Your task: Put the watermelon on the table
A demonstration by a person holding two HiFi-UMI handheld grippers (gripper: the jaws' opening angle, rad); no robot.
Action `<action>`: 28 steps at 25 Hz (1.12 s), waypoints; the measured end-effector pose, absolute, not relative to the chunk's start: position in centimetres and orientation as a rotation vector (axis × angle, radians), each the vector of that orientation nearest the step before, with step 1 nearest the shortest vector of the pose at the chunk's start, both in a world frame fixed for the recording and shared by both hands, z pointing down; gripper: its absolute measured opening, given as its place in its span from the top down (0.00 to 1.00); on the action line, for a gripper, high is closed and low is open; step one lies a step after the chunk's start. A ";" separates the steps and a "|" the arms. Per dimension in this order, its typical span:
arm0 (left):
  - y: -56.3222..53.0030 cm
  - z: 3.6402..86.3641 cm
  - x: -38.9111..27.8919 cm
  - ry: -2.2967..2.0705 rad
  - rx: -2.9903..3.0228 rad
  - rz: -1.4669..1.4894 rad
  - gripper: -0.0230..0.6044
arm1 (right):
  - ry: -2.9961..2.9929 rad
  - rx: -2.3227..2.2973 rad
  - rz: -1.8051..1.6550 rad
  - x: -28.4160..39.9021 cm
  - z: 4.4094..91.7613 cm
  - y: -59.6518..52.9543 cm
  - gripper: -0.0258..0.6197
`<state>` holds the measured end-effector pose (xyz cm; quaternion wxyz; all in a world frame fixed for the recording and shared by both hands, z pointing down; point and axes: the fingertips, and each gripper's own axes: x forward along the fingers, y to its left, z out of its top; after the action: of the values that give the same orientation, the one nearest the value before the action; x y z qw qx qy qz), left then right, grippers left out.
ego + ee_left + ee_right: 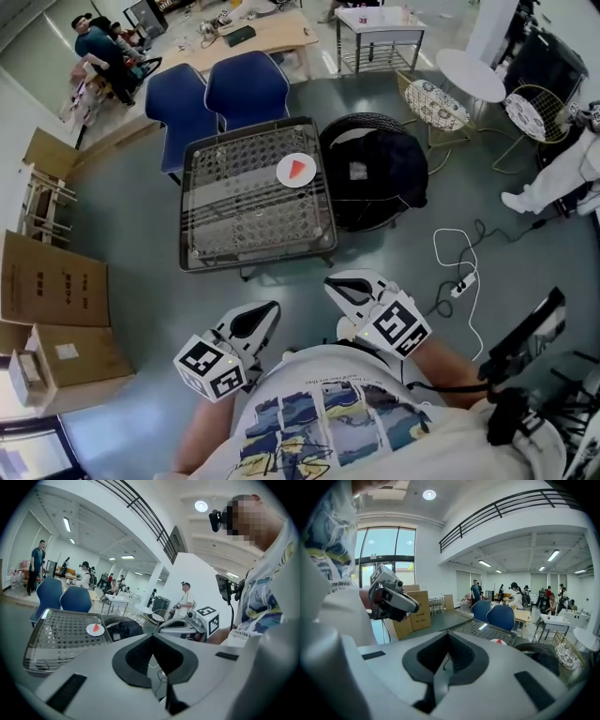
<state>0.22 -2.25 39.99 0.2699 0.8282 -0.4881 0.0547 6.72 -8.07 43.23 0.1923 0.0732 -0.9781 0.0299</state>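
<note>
Left claw and right claw are both clenched shut, empty, at lower centre by the person's shirt. Watermelon lies on a white plate at the mesh surface's upper right, above centre, well apart from the claws.

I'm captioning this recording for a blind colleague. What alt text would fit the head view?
Seen from above, a person holds the left gripper and right gripper, both shut and empty, near their chest. Ahead stands a mesh-topped table with a watermelon slice on a white plate; two blue chairs stand beyond it.
</note>
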 end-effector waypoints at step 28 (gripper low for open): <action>15.4 41.8 -10.4 -1.294 2.223 0.076 0.95 | -2.657 0.199 -0.091 -4.3 41.9 9.5 0.94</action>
<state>-10.42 15.39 41.78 0.2801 0.8293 -0.4828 0.0283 -4.29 9.48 41.93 0.2358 0.0727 -0.9685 -0.0330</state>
